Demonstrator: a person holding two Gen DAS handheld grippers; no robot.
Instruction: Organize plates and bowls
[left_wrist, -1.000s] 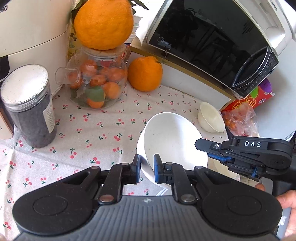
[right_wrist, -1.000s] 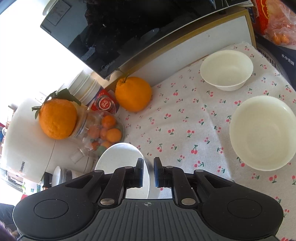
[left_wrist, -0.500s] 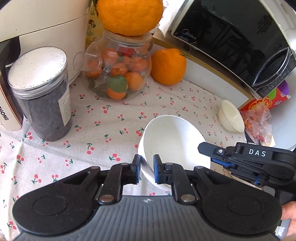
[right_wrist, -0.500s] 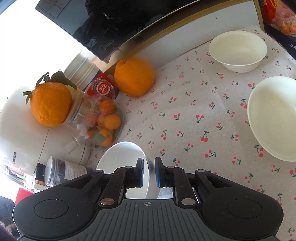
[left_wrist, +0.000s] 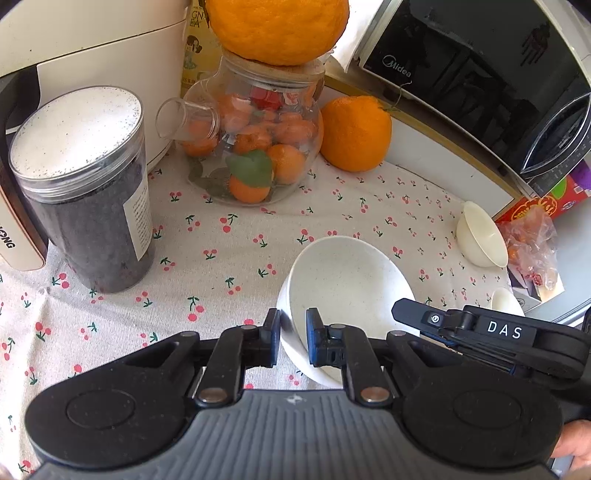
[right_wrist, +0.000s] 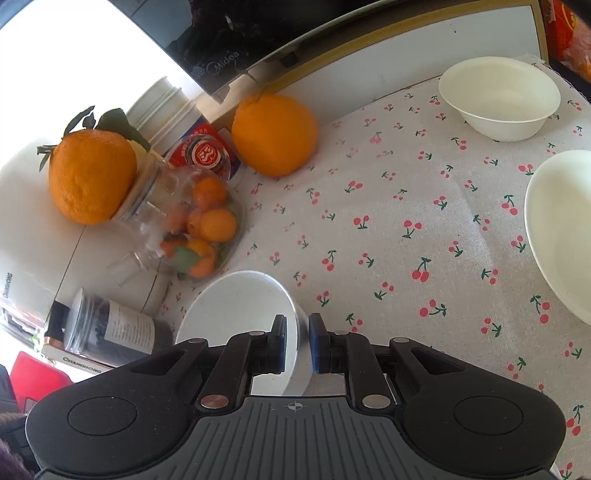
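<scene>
**White speckled bowl pinched at both rims above the cherry-print cloth**

White and faintly speckled, the bowl (left_wrist: 343, 280) sits tilted between the 2 grippers, its mouth turned toward the back of the counter in the left wrist view. The left gripper (left_wrist: 292, 338) has its jaws closed on the near rim, 1 blue pad outside the wall and 1 inside. The right gripper (right_wrist: 296, 341) is clamped on the opposite rim of the same bowl (right_wrist: 240, 306) in the same way, and its black body, lettered DAS, shows at the right of the left wrist view. I cannot tell whether the bowl's base touches the tablecloth (right_wrist: 388, 221) or hangs just over it.

Well apart from it, to the right in the right wrist view, 2 more cream bowls rest on the cloth: a small bowl (right_wrist: 498, 98) near the back edge and a large bowl (right_wrist: 561, 229) cut off by the frame.

Behind the held bowl stands a glass teapot (left_wrist: 255, 147) filled with small oranges, a large orange (left_wrist: 277, 27) balanced on its lid. Another orange (left_wrist: 354, 133) lies just beside the pot, in front of the black microwave (left_wrist: 480, 74). A clear jar (left_wrist: 85, 192) of dark grains stands to the left, next to a white appliance (left_wrist: 92, 55). A fingertip of the person shows at the lower right edge of the left wrist view.
</scene>
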